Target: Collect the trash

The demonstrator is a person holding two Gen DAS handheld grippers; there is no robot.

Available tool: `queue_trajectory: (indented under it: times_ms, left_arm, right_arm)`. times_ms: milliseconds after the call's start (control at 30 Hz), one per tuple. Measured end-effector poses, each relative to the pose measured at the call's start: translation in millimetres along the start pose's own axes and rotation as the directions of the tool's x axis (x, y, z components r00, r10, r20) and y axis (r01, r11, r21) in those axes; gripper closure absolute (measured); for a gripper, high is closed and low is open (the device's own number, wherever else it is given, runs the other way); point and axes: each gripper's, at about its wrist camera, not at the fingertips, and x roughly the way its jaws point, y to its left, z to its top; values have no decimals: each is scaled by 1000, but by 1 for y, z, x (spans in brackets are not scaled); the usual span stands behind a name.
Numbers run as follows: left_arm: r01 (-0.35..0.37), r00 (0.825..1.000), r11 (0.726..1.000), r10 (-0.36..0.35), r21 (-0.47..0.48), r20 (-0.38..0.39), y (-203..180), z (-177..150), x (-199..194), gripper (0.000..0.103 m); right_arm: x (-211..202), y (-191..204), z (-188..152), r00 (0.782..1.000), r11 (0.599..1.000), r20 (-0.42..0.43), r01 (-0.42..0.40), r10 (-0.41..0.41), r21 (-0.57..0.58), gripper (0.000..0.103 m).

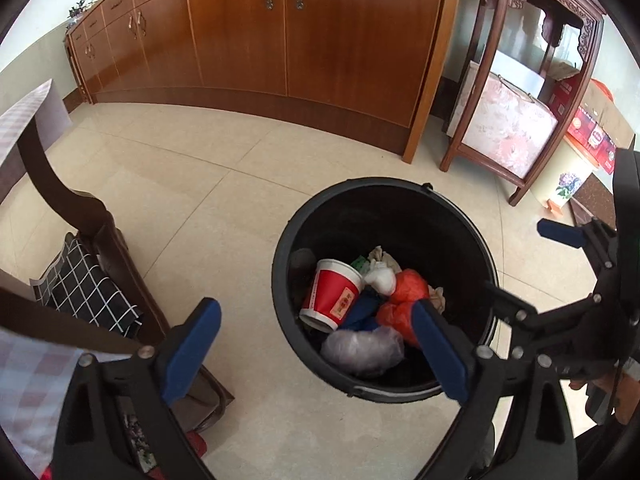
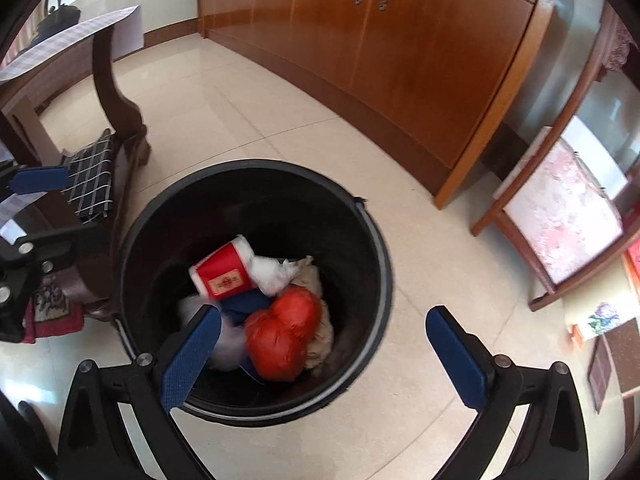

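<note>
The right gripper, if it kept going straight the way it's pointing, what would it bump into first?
Probably the black bin: the right gripper, open and empty, points down at its near rim, with the red bag just inside. Depth is hard to judge.

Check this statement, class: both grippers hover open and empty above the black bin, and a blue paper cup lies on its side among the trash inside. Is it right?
Not quite. The paper cup is red, not blue, as both wrist views show. The rest holds: it lies on its side among the trash in the black bin, and the left gripper and right gripper hover open and empty above it.
</note>
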Motion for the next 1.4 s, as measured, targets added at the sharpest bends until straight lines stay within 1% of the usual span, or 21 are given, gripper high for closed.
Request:
queue_trajectory:
  times_ms: [133, 267, 333, 367, 567, 700, 800, 867, 967, 1033, 1167, 1233, 1333, 1400]
  left_arm:
    - [-5, 999, 1000, 6, -19, 38, 4, -3, -24, 6]
    - [-7, 997, 1000, 10, -29, 82, 3, -1, -54, 5]
    - [-11, 995, 999, 14, -36, 102, 3, 0, -69, 5]
    - [-15, 994, 999, 19, -39, 111, 4, 0, -77, 5]
    - [-33, 986, 997, 43, -64, 162, 16, -2, -122, 5]
    - [-50, 978, 996, 63, -72, 198, 23, -6, -150, 3]
    - [-76, 966, 993, 96, -90, 241, 29, -12, -177, 1]
    - [-78, 959, 991, 105, -110, 264, 33, -18, -193, 1]
    - [-103, 945, 986, 138, -128, 298, 36, -28, -218, 1]
    - [-106, 938, 983, 149, -149, 312, 37, -33, -234, 1]
    - [-115, 921, 978, 170, -172, 349, 35, -41, -265, 1]
    - [-101, 917, 978, 162, -180, 365, 34, -46, -278, 1]
    - [-128, 903, 975, 190, -182, 385, 29, -51, -295, 1]
    - [-139, 890, 972, 207, -192, 405, 27, -56, -308, 1]
  right_arm:
    - [-23, -4, 0, 998, 997, 28, 53, -55, 50, 0]
    - [-57, -6, 3, 994, 993, 72, 75, -82, 93, 0]
    - [-75, -6, 4, 993, 991, 88, 66, -77, 116, 0]
    - [-82, -6, 4, 992, 989, 88, 81, -92, 123, 0]
    - [-133, 1, 3, 989, 981, 124, 58, -82, 187, 0]
    - [-167, 18, 7, 984, 983, 166, 36, -67, 181, 0]
    - [-193, 35, 10, 980, 986, 191, 15, -47, 166, 0]
    - [-212, 46, 12, 974, 988, 222, 12, -46, 153, 0]
    - [-239, 61, 12, 968, 990, 249, -8, -27, 140, 0]
    - [-257, 71, 12, 964, 991, 265, -26, -9, 128, 0]
    - [-291, 88, 6, 953, 994, 303, -36, 4, 99, 0]
    - [-306, 93, 2, 947, 996, 320, -29, -1, 87, 0]
    - [-329, 97, -3, 937, 996, 348, -31, -1, 86, 0]
    - [-344, 95, -6, 929, 996, 369, -31, -3, 87, 0]
